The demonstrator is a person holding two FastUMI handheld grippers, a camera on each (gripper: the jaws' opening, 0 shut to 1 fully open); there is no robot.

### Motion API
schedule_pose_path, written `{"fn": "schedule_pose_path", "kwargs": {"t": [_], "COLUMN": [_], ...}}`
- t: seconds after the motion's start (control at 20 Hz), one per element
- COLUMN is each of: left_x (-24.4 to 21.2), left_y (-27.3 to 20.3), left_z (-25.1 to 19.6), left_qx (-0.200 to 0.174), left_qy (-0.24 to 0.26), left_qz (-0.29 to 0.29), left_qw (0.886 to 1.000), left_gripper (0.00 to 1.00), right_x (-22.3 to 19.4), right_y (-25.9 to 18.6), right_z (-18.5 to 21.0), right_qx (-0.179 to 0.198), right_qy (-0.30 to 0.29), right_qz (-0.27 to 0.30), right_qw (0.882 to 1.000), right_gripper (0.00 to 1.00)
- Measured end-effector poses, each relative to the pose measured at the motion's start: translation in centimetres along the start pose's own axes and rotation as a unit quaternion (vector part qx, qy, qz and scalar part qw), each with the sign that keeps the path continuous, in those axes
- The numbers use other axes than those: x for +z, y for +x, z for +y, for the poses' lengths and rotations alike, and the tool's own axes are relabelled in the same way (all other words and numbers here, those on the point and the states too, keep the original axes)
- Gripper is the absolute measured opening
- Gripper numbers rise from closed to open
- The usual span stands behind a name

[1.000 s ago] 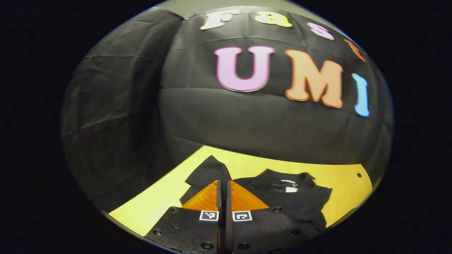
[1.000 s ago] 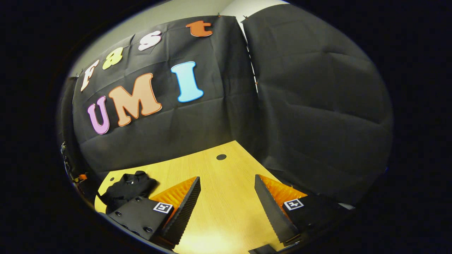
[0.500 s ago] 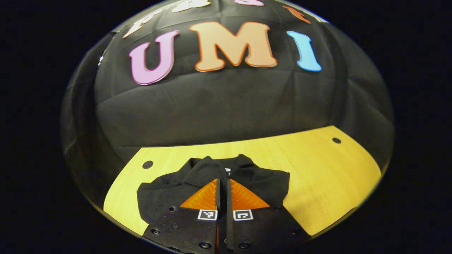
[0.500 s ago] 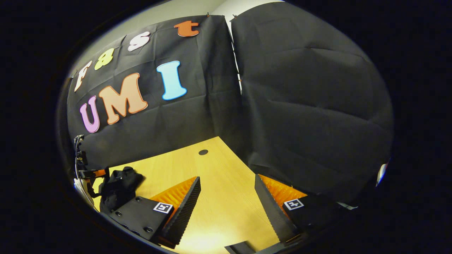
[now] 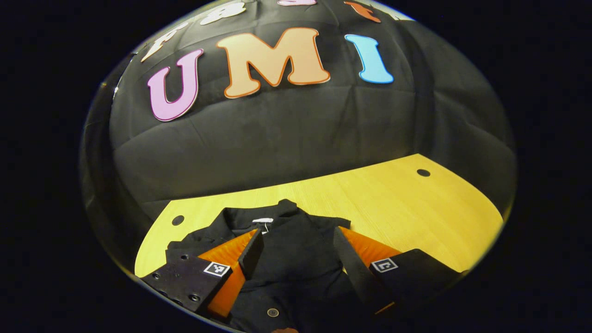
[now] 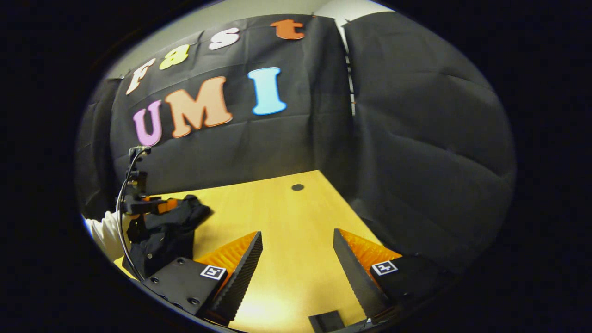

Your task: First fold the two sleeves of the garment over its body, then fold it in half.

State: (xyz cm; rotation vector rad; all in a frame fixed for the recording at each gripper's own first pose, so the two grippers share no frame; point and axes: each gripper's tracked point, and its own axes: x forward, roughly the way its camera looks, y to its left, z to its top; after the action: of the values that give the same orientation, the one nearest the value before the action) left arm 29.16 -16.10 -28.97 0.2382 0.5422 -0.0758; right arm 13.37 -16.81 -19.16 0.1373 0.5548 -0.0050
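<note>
Garment (image 5: 296,249) is laid on the desk (image 5: 407,208), collar toward the wall — left tool (image 5: 296,247) is spread above it, nothing pinched. Right tool (image 6: 298,249) is spread over bare desk, well apart.

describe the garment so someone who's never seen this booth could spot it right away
Start from the yellow wooden table that stands against the black cloth wall. On the table's left part, near a small round hole, lies the black garment, with the open left gripper over it. It is the one dark, crumpled fabric thing on the bright tabletop, with a small white tag at its collar.
</note>
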Motion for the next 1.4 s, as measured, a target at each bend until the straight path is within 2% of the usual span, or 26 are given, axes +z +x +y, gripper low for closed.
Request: {"fn": "schedule_pose_path", "kwargs": {"t": [0.3, 0.45, 0.6, 0.75, 0.95, 1.15, 1.4], "left_x": [-0.9, -4.0, -9.0, -16.4, -24.9, -28.6, -30.0], "left_y": [-6.6, -11.5, -17.5, -23.4, -29.4, -32.6, -33.1], "left_z": [5.2, 7.7, 10.5, 12.4, 14.8, 18.0, 19.3], "left_qx": [0.035, 0.048, 0.067, 0.073, 0.073, 0.07, 0.065], "left_qy": [-0.017, -0.028, -0.022, -0.019, -0.048, -0.042, -0.041], "left_qz": [-0.023, -0.019, -0.012, 0.025, 0.082, 0.105, 0.11], "left_qw": [0.999, 0.998, 0.997, 0.997, 0.993, 0.991, 0.991], "left_gripper": [0.95, 0.95, 0.95, 0.94, 0.94, 0.95, 0.95], "right_x": [-2.9, -4.9, -8.6, -12.7, -18.1, -21.9, -24.6], "right_y": [0.2, -0.8, -1.9, -3.3, -4.9, -5.0, -3.4], "right_z": [9.2, 13.0, 16.4, 19.8, 24.0, 26.1, 26.5], "right_qx": [0.111, 0.146, 0.163, 0.166, 0.155, 0.135, 0.103], "right_qy": [-0.056, -0.091, -0.11, -0.117, -0.143, -0.164, -0.143], "right_qz": [0.022, 0.025, 0.044, 0.067, 0.091, 0.107, 0.123], "right_qw": [0.992, 0.985, 0.979, 0.977, 0.973, 0.971, 0.977], "right_gripper": [0.98, 0.98, 0.98, 0.98, 0.98, 0.99, 0.98]}}
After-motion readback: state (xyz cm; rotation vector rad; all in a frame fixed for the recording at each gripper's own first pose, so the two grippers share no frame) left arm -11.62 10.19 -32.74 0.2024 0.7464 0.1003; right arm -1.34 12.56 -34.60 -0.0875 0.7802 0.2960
